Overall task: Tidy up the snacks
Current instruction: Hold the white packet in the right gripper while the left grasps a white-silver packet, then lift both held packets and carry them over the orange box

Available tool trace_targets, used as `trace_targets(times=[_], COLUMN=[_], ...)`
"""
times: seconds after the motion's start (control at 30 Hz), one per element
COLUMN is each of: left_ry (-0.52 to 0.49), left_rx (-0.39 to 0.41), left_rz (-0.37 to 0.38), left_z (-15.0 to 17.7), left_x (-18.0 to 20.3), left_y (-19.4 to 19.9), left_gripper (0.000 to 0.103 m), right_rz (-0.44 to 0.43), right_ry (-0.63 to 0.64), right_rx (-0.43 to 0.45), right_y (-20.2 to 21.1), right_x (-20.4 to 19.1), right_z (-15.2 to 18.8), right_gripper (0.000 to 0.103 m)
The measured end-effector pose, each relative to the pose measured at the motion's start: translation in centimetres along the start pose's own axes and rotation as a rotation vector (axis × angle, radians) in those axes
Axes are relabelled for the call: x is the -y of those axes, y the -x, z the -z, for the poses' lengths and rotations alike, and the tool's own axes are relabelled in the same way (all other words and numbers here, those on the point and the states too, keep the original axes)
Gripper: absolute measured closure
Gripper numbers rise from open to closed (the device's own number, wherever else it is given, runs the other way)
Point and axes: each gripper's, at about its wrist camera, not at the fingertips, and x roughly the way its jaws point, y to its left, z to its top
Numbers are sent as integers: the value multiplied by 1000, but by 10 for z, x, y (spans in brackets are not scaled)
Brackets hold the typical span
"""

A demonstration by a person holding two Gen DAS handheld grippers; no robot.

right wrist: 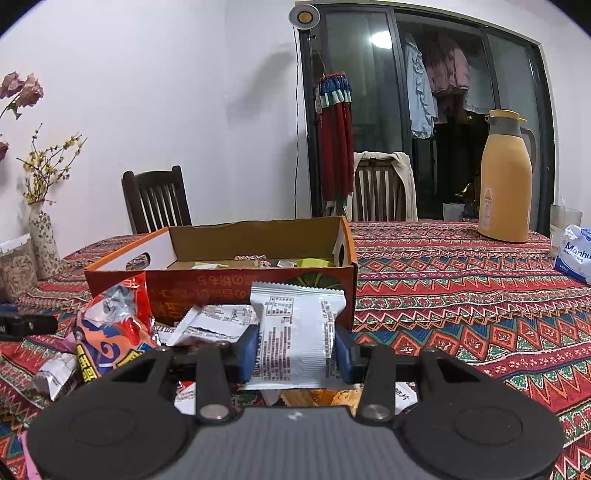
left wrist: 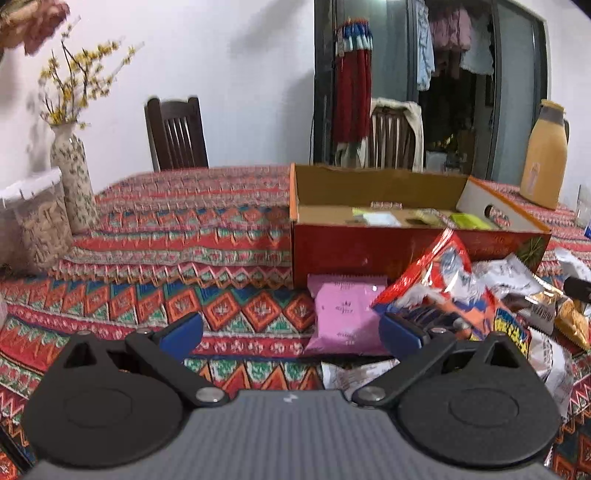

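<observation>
The snacks lie in a pile on the patterned tablecloth (right wrist: 461, 295) before the open cardboard box (right wrist: 258, 284), which holds several small packets. The right gripper (right wrist: 295, 350) clamps a white snack packet (right wrist: 295, 332) with small unreadable print, while the left gripper (left wrist: 291, 332) stands wide open and empty above a pink packet (left wrist: 343, 314). A white pack (right wrist: 572, 254) at the table edge reads "Manhu".

Evenly lit indoor scene, fairly bright, with a round lamp (right wrist: 303, 15) glowing high above the jaws in the right wrist view and a white glare spot on the dark glass door (right wrist: 381, 38) beside it. Soft grey shadows on the wall (right wrist: 184, 92). Heavy fisheye bending at the edges, dark vignetted corners. Left wrist view softer, yellow flower sprigs (left wrist: 79, 79) far left of the jaws smeared by motion blur. Crinkled foil packets (right wrist: 114, 306) catching small highlights.
</observation>
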Motion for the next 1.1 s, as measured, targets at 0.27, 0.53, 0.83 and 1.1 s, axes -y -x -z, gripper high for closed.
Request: trace_targets(times=[0.27, 0.53, 0.83, 1.1], left_ry=[-7, -12, 62, 60], left_rx=[-90, -172, -183, -143], left_rz=[90, 88, 114, 92], left_z=[0, 13, 19, 20], left_x=[17, 38, 31, 24], left_y=[-5, -8, -3, 8], left_gripper=[0, 0, 40, 45], right_rz=[0, 1, -9, -12], right_ry=[-10, -10, -7, -9], right_rx=[3, 9, 18, 23], right_y=[0, 1, 2, 3], right_x=[1, 1, 0, 0], right_z=[0, 0, 0, 0], right_gripper=[61, 61, 61, 61])
